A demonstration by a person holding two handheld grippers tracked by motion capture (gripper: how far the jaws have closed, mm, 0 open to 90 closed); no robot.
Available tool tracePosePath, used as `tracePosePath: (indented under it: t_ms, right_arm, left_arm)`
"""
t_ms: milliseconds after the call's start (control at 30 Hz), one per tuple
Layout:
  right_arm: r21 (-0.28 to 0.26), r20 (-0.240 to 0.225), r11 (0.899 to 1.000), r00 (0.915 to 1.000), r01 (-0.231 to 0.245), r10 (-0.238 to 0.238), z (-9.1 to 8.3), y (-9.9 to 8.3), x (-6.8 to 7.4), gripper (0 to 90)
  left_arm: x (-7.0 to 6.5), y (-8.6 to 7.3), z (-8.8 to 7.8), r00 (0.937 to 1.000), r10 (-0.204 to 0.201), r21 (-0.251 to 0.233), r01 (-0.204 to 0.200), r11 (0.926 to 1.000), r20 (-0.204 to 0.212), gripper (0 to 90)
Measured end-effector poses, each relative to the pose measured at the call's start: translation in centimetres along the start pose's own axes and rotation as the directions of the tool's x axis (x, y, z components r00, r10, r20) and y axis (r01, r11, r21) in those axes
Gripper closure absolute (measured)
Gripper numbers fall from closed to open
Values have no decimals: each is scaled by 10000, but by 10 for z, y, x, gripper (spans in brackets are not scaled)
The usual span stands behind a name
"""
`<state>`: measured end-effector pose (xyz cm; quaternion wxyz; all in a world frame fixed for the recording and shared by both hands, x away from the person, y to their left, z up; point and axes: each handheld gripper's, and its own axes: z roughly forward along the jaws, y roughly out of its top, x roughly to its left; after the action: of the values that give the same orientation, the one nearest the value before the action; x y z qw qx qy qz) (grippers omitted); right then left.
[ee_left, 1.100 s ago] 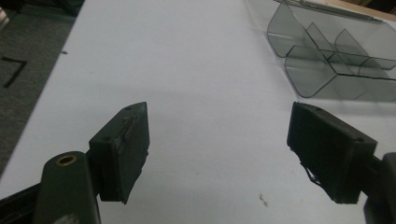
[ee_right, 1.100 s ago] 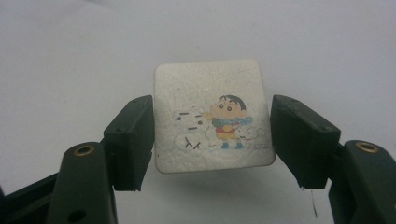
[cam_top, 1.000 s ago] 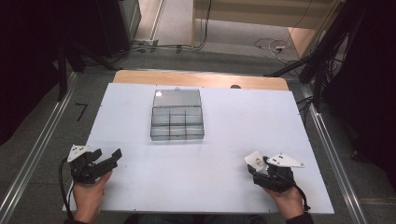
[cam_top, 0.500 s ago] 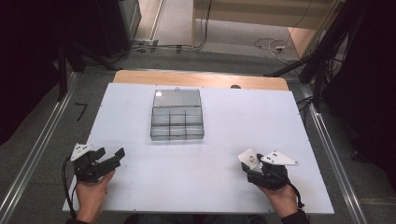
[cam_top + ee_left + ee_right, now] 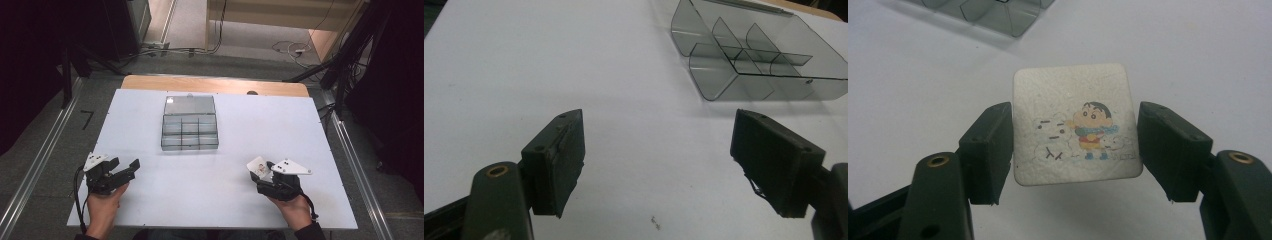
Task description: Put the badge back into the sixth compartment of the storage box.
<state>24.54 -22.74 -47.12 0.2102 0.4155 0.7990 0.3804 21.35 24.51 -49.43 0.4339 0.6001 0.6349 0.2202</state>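
Note:
A clear grey divided box point(image 5: 190, 123) sits at the middle of the white table point(image 5: 250, 120), its lid open towards the far side. In the right gripper view a white square card with a cartoon picture point(image 5: 1075, 122) is clamped by its two edges between the black jaws of my right gripper point(image 5: 1075, 145). From above, that card point(image 5: 258, 166) sticks out of my right gripper point(image 5: 264, 172) near the front right of the table. My left gripper point(image 5: 125, 169) rests at the front left, open, nothing between its jaws. The box point(image 5: 749, 55) lies ahead of my left gripper point(image 5: 659, 160).
A wooden strip point(image 5: 215, 84) borders the table's far edge. Metal rails point(image 5: 45, 150) run along both sides on the floor. Cables point(image 5: 290, 49) lie on the floor beyond the table. Bare white surface lies between the two grippers and the box.
My right gripper has shifted a little to the left with the card in it. The left gripper has stayed where it was.

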Motion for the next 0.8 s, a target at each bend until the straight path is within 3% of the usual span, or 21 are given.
tracePosePath:
  t_ms: [467, 800]
  right_arm:
    - [-178, -292, 9997, 9994, 175, -181, 7, 11, 12, 311]
    - [-304, -537, 9988, 9978, 375, -391, 14, 20, 23, 310]
  left_arm:
    - [-9, 3, 6, 9994, 104, -6, -104, 9999, 315, 221]
    - [-26, 7, 12, 9962, 213, 46, -217, 9998, 842, 227]
